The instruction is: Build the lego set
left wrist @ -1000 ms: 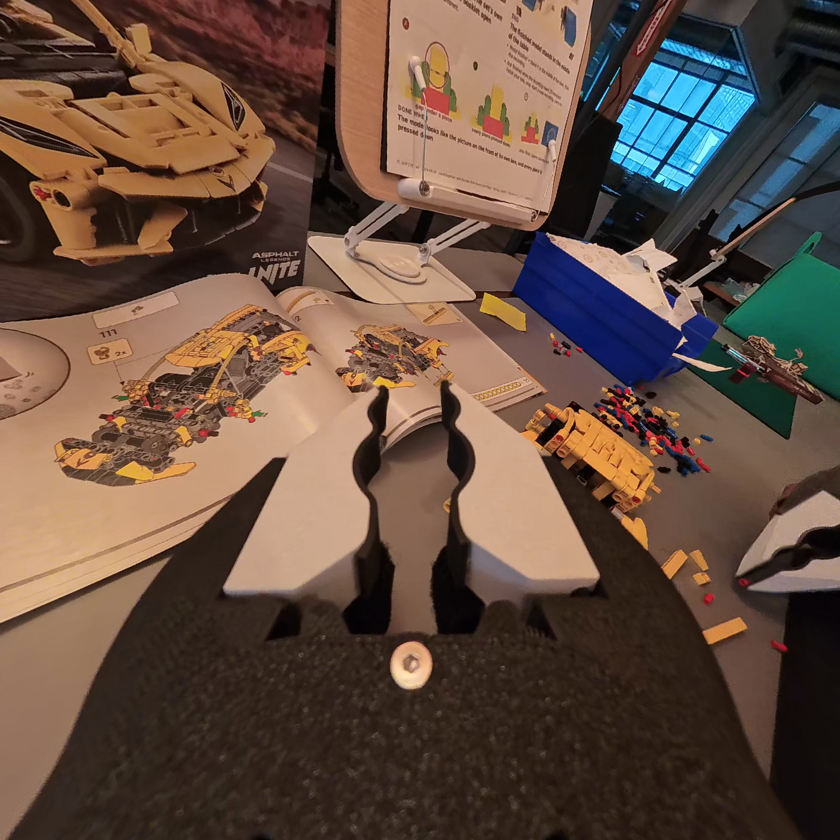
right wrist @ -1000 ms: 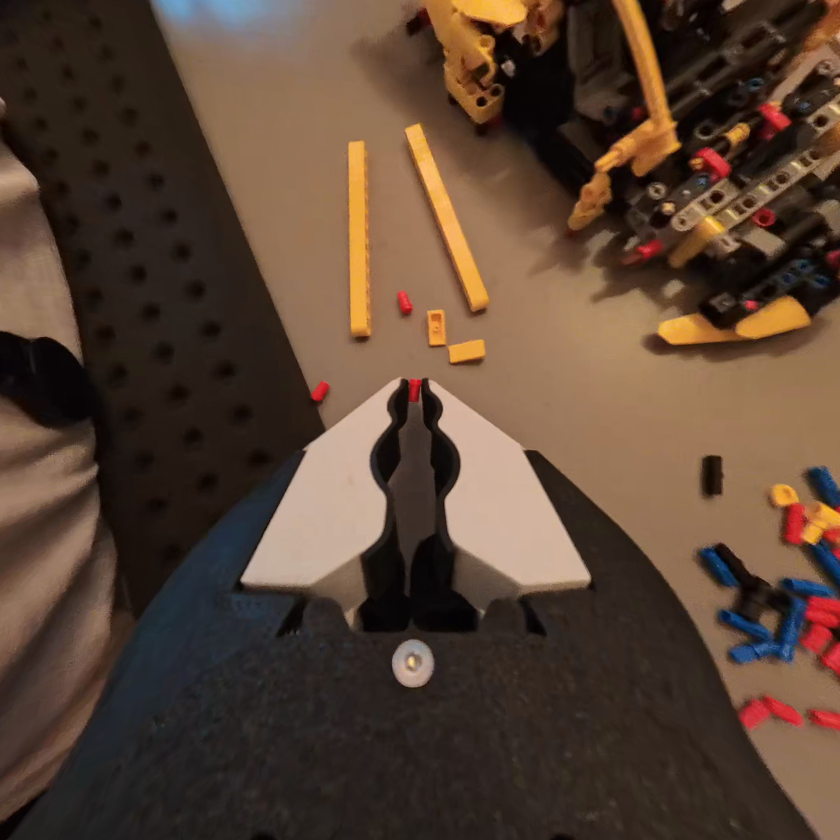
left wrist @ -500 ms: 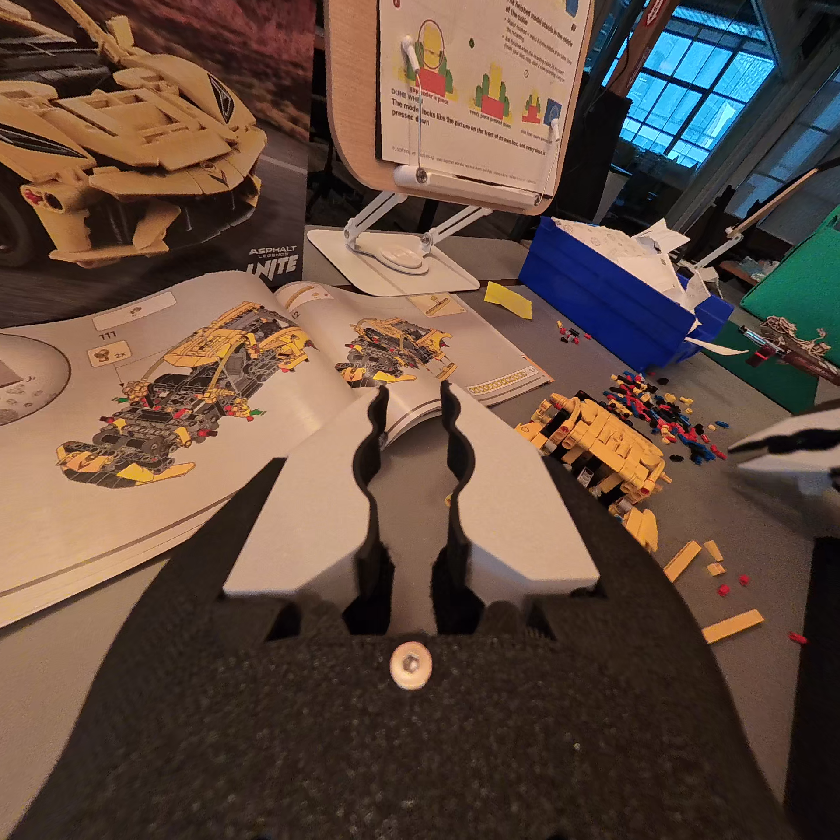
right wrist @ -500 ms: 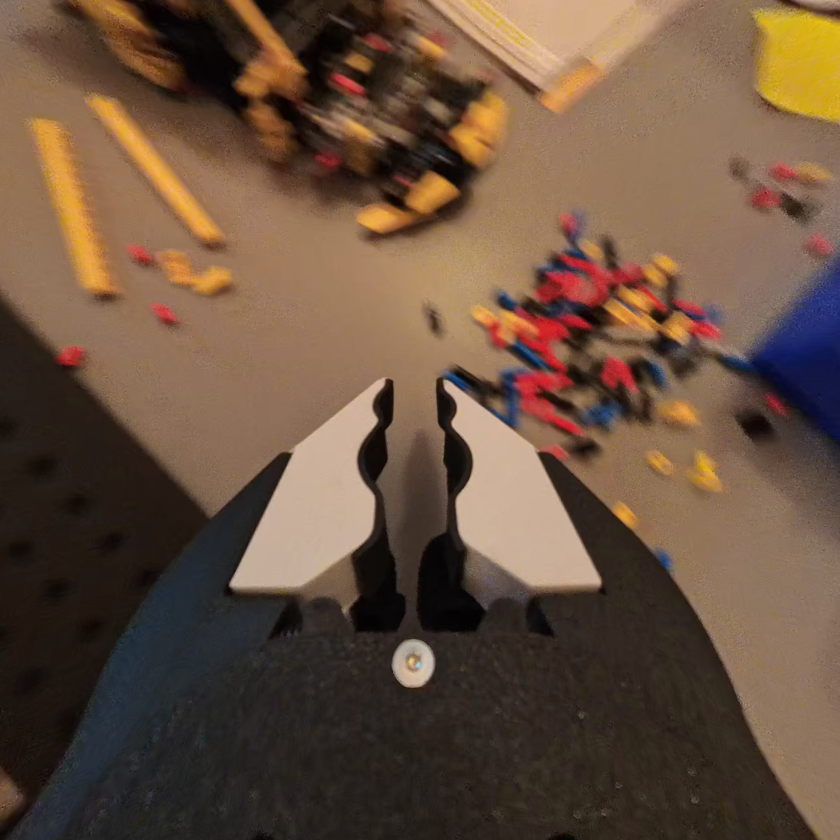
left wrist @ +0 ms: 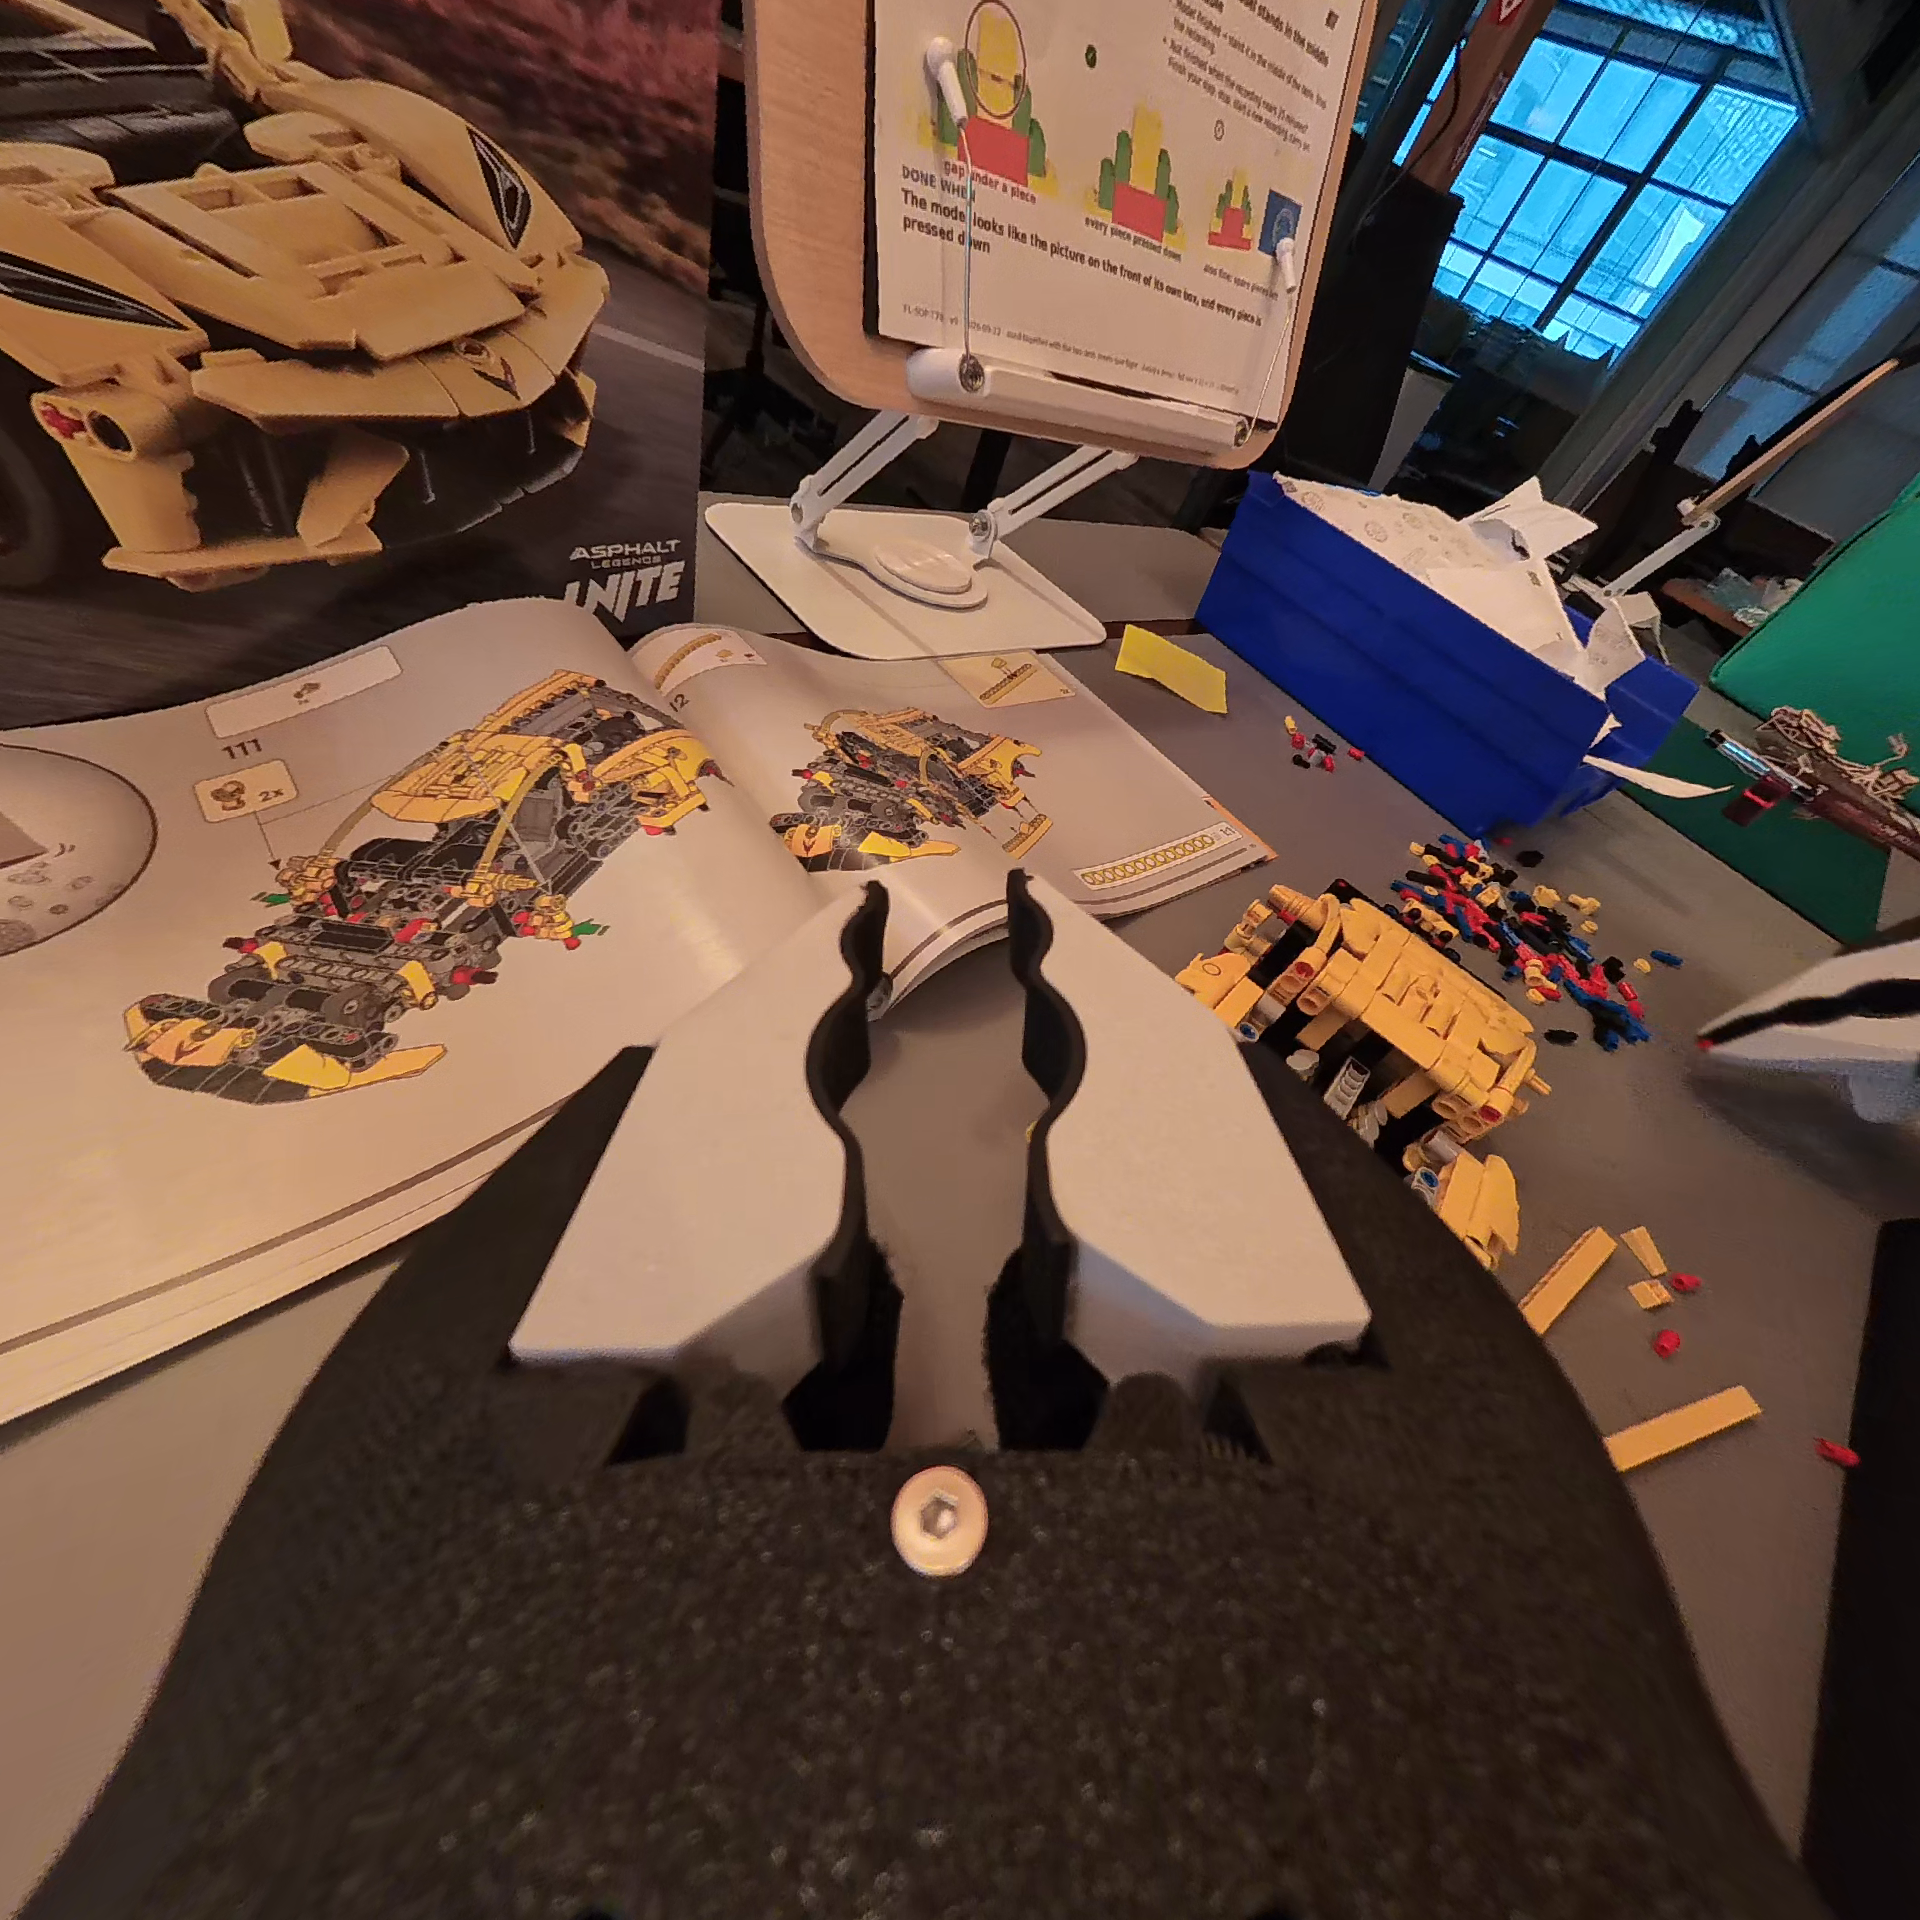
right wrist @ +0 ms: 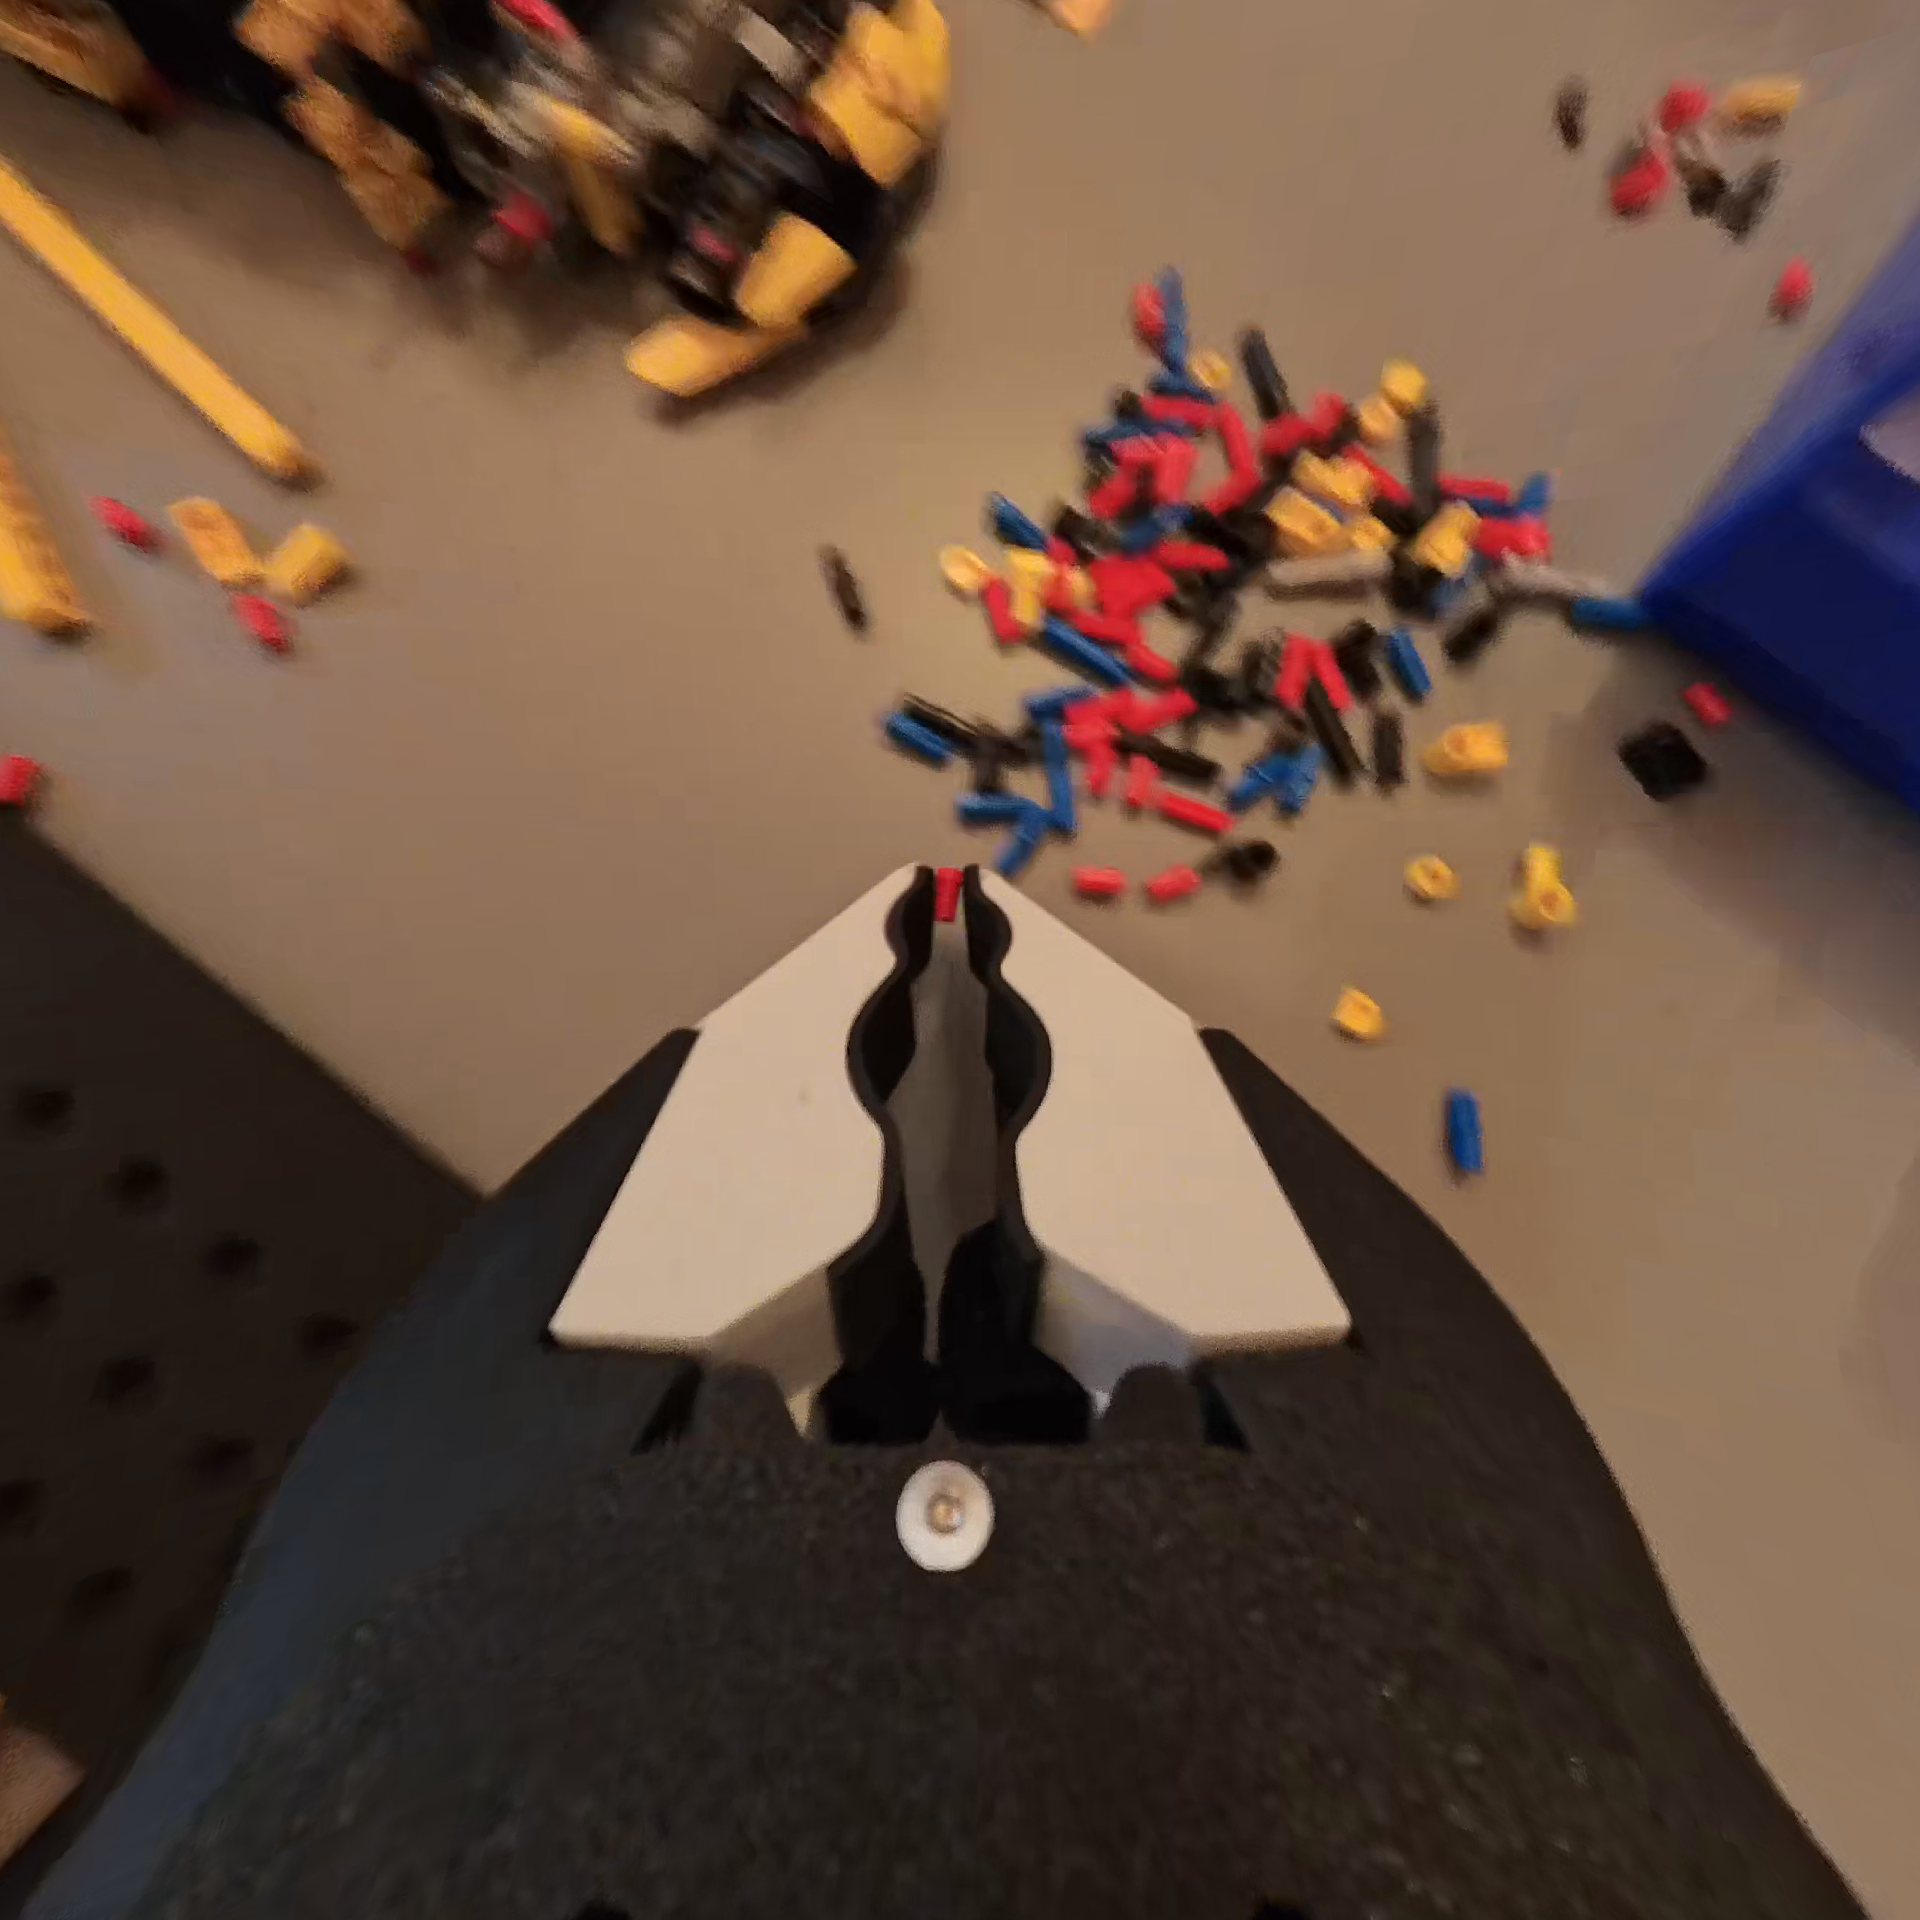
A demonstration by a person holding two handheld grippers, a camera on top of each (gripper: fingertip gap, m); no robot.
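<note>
Now a small red pin [right wrist: 947, 894] is pinched at the tips of the right claw [right wrist: 943, 883], its length along the fingers, while the half-built car [left wrist: 1382, 1023], ahead-left, is neared and the left claw [left wrist: 940, 904] is held parted, empty.

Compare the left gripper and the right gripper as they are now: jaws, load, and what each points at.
The left gripper has its jaws apart; the right gripper has them nearly closed. The left is empty; the right pinches a small red pin at its tips. The left points toward the open instruction booklet; the right points toward the pile of loose pins. Both share grey fingers with black wavy pads.
</note>
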